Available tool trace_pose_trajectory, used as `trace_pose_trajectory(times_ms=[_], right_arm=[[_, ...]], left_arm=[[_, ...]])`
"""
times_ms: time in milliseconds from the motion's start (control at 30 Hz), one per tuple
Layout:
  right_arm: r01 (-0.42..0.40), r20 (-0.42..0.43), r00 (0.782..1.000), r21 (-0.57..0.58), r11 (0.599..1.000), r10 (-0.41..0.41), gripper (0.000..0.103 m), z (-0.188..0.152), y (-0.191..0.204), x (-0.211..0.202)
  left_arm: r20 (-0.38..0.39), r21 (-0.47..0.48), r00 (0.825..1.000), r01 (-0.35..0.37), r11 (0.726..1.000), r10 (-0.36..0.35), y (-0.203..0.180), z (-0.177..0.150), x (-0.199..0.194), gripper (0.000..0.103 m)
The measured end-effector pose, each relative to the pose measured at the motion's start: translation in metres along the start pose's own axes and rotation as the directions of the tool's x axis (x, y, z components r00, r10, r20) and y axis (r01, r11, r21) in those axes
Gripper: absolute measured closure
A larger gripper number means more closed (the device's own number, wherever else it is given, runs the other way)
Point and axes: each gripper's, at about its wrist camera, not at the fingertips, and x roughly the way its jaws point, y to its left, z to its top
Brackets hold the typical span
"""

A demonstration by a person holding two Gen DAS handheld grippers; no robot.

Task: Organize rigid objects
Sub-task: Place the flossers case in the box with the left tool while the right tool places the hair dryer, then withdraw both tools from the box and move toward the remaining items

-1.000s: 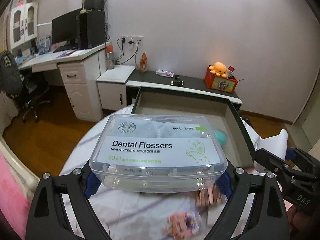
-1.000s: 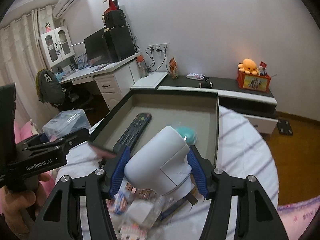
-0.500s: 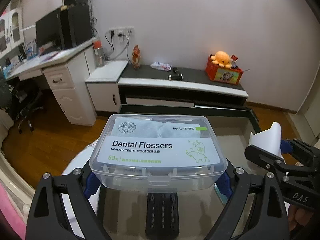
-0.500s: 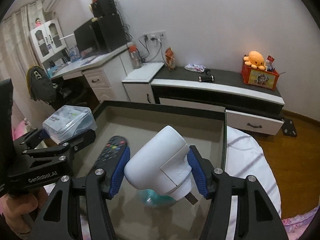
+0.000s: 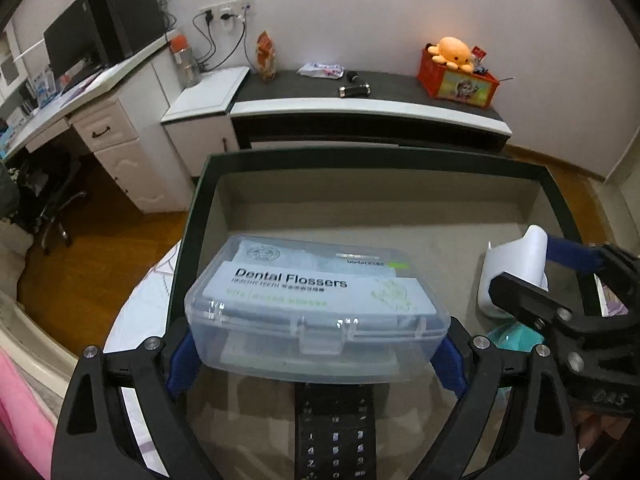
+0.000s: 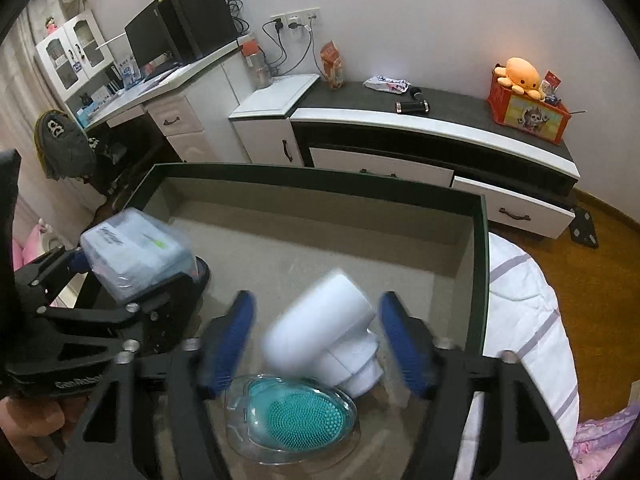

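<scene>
- Over on the left, the left gripper point(image 5: 316, 360) has its blue pads point(image 5: 182, 364) pinching the ends of the clear dental flosser box point(image 5: 316, 304), which hangs inside the dark-rimmed tray point(image 5: 360, 158), on its left half.
- The box sits square between the fingers, label up and hinged clasps facing the camera; by my read it is not set down yet, so this one is mid-delivery.
- Directly beneath the box, on the tray floor, lies a black remote control point(image 5: 336, 432). That one looks already stowed.
- Moving right along the tray floor: a teal silicone brush in a clear case point(image 6: 290, 420) rests near the front edge, also counted as done.
- Just behind it is the white plug adapter point(image 6: 328, 332), blurred, tilted, apparently dropping or just landed on the tray's right half.
- The right gripper point(image 6: 316, 344) has its fingers spread wide, blue pads point(image 6: 406, 344) standing clear on either side of the adapter, touching nothing.
- Tally, as I judge it: remote, brush and adapter in the tray, flosser box left to release; whether more items wait outside the tray I cannot tell.
</scene>
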Motion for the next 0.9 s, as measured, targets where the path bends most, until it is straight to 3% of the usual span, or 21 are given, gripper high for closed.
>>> trace_pose_trajectory(times_ms=[100,167,233,467,667,900], right_arm=[[0.004,0.006,1.000,0.009,1.000,-0.004,0.018,-0.004,0.000,-0.005],[0.005,0.032,0.999,0.030,1.000,-0.006,0.012,-0.006,-0.001,-0.014],[-0.019,0.059,0.998,0.060,0.998,0.016,0.000,-0.008,-0.003,-0.026],[-0.022,0.134,0.991,0.089,0.996,0.009,0.000,-0.030,0.009,-0.072],[-0.019,0.195,0.981,0.109,0.994,-0.002,0.000,-0.067,0.021,-0.118],[0.007,0.293,0.955,0.104,0.995,-0.038,0.000,-0.111,0.045,-0.182]], left_arm=[[0.061,-0.009,0.998,0.001,1.000,-0.001,0.002,-0.006,-0.018,0.009],[0.084,-0.016,0.996,-0.006,1.000,0.007,0.005,-0.011,-0.030,0.002],[0.102,-0.025,0.995,-0.010,1.000,0.013,0.006,-0.018,-0.042,0.000],[0.172,-0.048,0.985,-0.023,0.999,0.031,0.011,-0.052,-0.095,0.000],[0.250,-0.057,0.966,-0.050,0.997,0.062,0.007,-0.095,-0.154,0.000],[0.316,-0.106,0.947,-0.024,0.994,0.057,0.009,-0.139,-0.218,0.000]])
